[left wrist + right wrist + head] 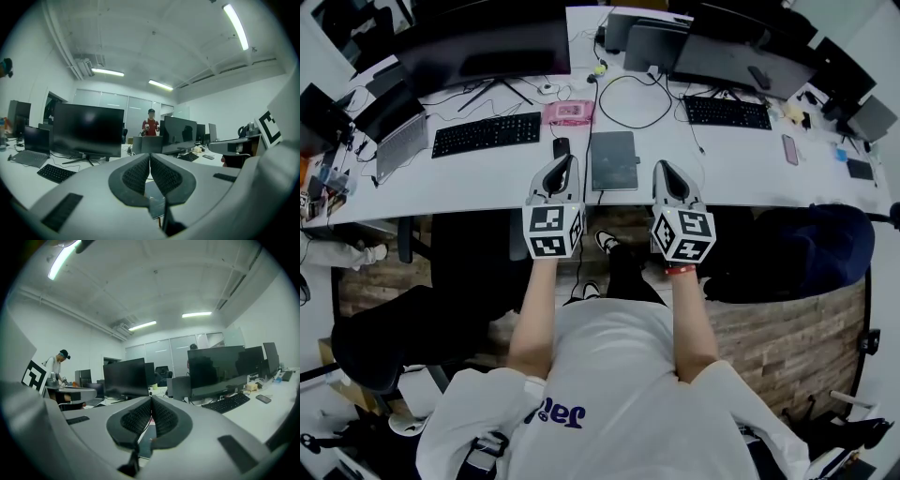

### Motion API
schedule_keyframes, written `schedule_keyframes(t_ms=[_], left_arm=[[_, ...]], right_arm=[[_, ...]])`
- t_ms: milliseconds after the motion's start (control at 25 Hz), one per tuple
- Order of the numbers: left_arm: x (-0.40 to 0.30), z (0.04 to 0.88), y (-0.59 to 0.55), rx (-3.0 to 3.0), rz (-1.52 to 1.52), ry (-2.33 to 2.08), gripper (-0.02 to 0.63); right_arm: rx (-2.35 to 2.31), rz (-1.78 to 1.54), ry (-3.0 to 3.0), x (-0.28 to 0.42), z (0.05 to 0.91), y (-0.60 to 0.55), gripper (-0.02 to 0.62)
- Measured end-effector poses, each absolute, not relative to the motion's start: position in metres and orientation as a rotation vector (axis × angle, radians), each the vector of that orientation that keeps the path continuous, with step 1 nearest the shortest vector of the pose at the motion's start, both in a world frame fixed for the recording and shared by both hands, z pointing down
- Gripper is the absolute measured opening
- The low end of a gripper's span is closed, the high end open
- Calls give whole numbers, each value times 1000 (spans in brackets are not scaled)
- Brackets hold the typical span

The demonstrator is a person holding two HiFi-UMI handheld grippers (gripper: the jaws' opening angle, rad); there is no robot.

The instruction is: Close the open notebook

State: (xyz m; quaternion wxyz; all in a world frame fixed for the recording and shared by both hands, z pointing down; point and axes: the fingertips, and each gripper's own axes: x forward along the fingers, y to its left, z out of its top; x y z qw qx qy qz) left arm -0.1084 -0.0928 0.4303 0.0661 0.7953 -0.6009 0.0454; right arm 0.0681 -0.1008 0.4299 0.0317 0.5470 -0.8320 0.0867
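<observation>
A dark grey notebook point(613, 159) lies flat on the white desk point(487, 178) near its front edge, showing a single dark cover, and nothing is on top of it. My left gripper point(568, 163) hovers just to its left, over the desk edge. My right gripper point(663, 170) hovers just to its right. Both point level toward the monitors and touch nothing. In the left gripper view the ribbed pads point(138, 173) meet with nothing between them, and the notebook point(154, 196) shows below them. The right gripper point(151, 402) is likewise shut and empty.
Two black keyboards point(487, 133) point(727, 112) flank the notebook. A pink item point(569, 113), a small black object point(561, 147) and a looped cable point(633, 101) lie behind it. Monitors point(487, 52) line the back; a laptop point(398, 131) sits left, a phone point(790, 148) right. A person point(150, 124) stands far behind.
</observation>
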Motion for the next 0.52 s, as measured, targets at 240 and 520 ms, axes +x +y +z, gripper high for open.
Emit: schedule_keyframes(t_ms=[240,520], left_arm=[[-109,432,-100,2423,106,-1805,23],[-118,476,-113,2367,244,-1789,23]], right_arm=[[1679,267,-2556,68,432,-106,12],[1582,174,-2515,55,442,-127,12]])
